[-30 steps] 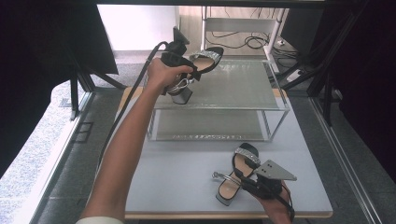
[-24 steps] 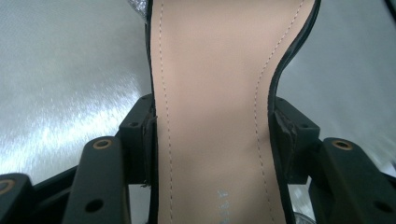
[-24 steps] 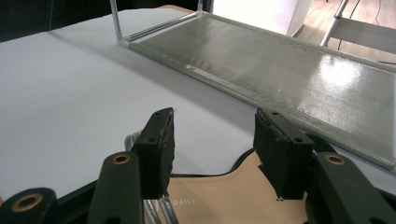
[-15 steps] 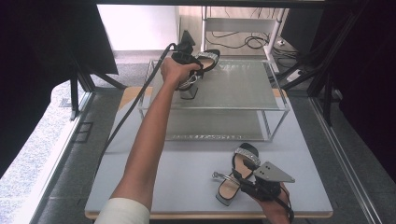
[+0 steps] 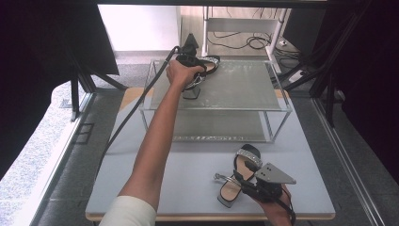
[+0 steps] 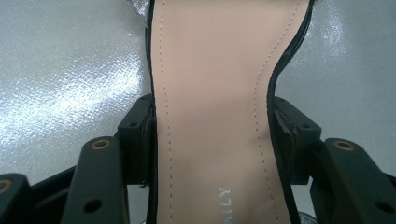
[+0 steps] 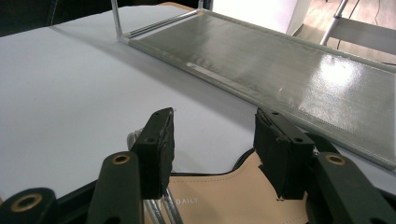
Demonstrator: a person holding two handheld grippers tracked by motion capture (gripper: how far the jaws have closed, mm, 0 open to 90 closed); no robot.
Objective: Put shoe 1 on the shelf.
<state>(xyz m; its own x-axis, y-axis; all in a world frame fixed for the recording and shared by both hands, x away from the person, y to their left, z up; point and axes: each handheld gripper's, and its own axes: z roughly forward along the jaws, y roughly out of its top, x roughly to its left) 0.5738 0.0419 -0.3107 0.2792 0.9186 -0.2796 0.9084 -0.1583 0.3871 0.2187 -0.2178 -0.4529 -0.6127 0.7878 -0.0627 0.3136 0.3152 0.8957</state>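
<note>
A black sandal with a tan insole and a glittery strap (image 5: 207, 63) is over the rack's top shelf (image 5: 240, 87), at its far left. My left gripper (image 5: 198, 71) is shut on it. In the left gripper view the insole (image 6: 210, 70) runs between the jaws, and the pads (image 6: 140, 140) press both edges of its narrow waist. The matching sandal (image 5: 239, 170) lies on the white table (image 5: 179, 179) at the front right. My right gripper (image 5: 247, 182) is shut on its heel end. In the right gripper view that insole (image 7: 224, 196) spans the gap low between the pads (image 7: 161, 144).
The wire-framed rack has a second, lower mesh shelf (image 5: 216, 125), which also lies ahead of the right gripper (image 7: 289, 60). White tabletop (image 7: 60, 84) stretches to its left. A cable (image 5: 141, 108) trails from the left gripper down past the table's left edge.
My left hand has carried its sandal farther back and a little right over the top shelf, and lower toward it. The right hand and its sandal have not moved.
</note>
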